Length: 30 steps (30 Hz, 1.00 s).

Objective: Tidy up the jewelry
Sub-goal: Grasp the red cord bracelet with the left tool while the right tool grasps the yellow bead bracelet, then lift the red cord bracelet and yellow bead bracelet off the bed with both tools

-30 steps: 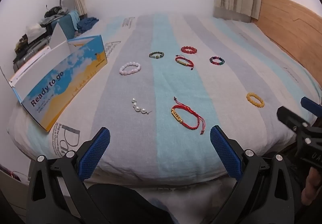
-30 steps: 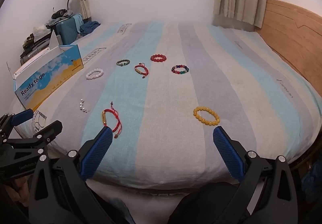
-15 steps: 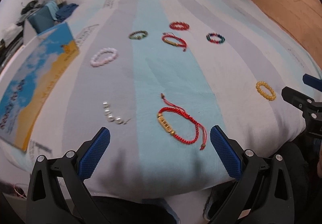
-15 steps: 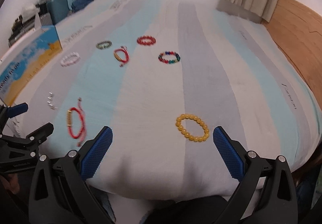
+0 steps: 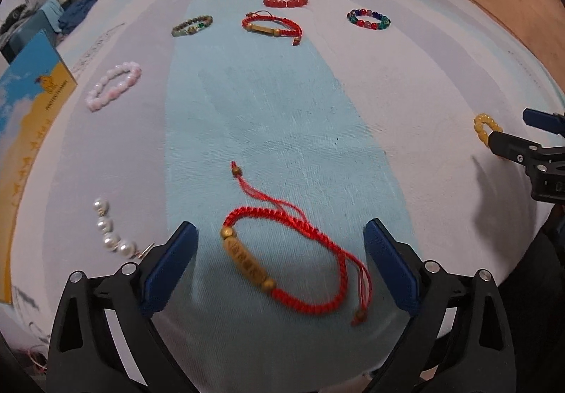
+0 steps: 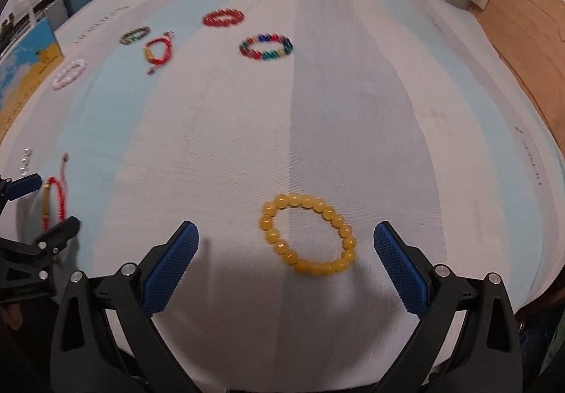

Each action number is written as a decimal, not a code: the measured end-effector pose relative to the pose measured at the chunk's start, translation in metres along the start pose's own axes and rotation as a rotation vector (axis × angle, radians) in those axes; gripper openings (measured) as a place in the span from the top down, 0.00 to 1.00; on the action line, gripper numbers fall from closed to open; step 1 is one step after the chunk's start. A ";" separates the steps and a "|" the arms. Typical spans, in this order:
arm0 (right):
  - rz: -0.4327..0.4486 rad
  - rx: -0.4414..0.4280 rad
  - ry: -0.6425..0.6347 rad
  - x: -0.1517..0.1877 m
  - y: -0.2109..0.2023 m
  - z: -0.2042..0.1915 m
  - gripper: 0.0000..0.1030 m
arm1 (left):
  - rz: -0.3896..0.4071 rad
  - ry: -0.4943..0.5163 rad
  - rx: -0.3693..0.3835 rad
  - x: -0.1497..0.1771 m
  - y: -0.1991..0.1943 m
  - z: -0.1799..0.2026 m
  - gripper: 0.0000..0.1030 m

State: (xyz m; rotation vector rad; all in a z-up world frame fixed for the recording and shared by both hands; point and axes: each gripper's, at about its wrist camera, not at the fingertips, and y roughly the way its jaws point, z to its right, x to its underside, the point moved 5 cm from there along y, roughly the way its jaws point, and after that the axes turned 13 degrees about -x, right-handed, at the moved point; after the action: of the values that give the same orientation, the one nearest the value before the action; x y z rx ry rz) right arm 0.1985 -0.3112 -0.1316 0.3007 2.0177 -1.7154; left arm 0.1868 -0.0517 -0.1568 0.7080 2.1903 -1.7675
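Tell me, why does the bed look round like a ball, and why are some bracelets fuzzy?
Both wrist views use fisheye lenses, which bend the striped bed into a dome with dark corners. In the right wrist view, the red bead bracelet is smeared by motion blur, while the yellow bracelet is only slightly soft. In the left wrist view, the red cord bracelet is slightly soft.

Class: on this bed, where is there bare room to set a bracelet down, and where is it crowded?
Free: the middle stretch between the yellow bracelet and the multicolour bracelet, and the whole side toward the headboard. Crowded: the far row around the red beads, and the near corner by the pearls and box.
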 end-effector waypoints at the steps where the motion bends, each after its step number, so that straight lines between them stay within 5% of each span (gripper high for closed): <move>1: -0.005 0.001 0.009 0.001 0.003 0.003 0.07 | 0.005 0.002 0.004 -0.001 0.002 0.001 0.10; 7: -0.050 -0.032 0.050 0.008 0.024 0.016 0.17 | 0.031 0.020 0.026 -0.002 0.002 0.008 0.18; 12: -0.045 -0.104 0.091 0.012 0.029 0.018 0.31 | 0.053 0.047 0.069 -0.001 -0.003 0.015 0.39; 17: -0.031 -0.111 0.072 0.012 0.022 0.016 0.67 | 0.045 0.029 0.134 -0.001 -0.006 0.012 0.62; 20: -0.028 -0.111 0.073 0.012 0.020 0.018 0.78 | 0.040 0.034 0.149 0.000 -0.009 0.015 0.77; 30: 0.009 -0.127 0.103 0.012 0.012 0.020 0.82 | 0.035 0.026 0.188 0.000 -0.021 0.014 0.87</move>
State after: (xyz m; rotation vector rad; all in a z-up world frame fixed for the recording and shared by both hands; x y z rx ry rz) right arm 0.1974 -0.3302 -0.1499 0.3616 2.1849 -1.5880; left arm 0.1746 -0.0689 -0.1419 0.8093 2.0329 -1.9744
